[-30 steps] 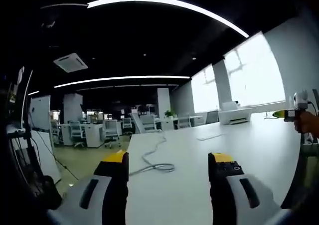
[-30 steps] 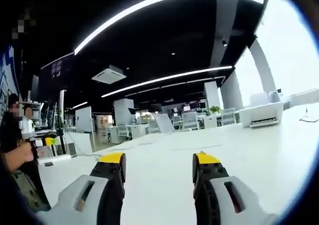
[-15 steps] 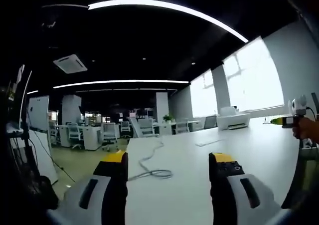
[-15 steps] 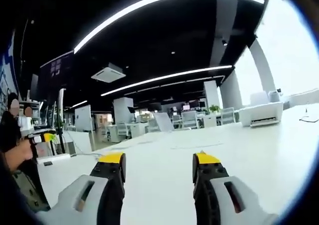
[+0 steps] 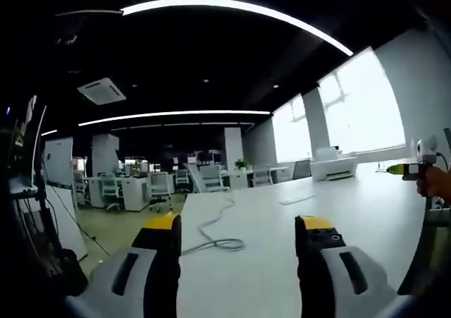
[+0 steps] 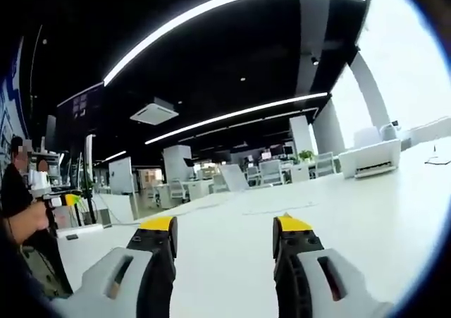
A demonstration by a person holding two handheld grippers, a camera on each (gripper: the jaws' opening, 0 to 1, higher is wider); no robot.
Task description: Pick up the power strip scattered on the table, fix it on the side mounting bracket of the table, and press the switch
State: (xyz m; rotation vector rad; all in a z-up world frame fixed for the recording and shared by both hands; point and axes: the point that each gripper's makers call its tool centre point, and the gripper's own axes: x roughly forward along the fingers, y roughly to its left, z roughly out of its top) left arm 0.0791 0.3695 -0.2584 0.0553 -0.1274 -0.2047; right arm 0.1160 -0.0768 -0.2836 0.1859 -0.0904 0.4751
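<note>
In the left gripper view my left gripper point(image 5: 238, 226) is open over the white table point(image 5: 268, 276), with nothing between its yellow-tipped jaws. A pale cable point(image 5: 215, 244) lies coiled just ahead and runs toward the far end. A flat pale strip point(image 5: 296, 199) lies further off, too small to identify. A hand holds my right gripper point(image 5: 417, 167) at the right edge. In the right gripper view the right gripper point(image 6: 225, 226) is open above the table point(image 6: 232, 276), with a faint flat strip point(image 6: 278, 209) beyond it. The left gripper point(image 6: 62, 199) sits at the far left.
A white printer point(image 5: 331, 168) stands at the table's far right, also visible in the right gripper view as the printer point(image 6: 370, 159). The table's left edge point(image 5: 180, 219) drops to the floor. Office desks and chairs point(image 5: 158, 187) fill the background. A person point(image 6: 17, 205) stands at left.
Both views have shifted slightly with the hands. Both grippers stay open, and the cable and strip lie where they were.
</note>
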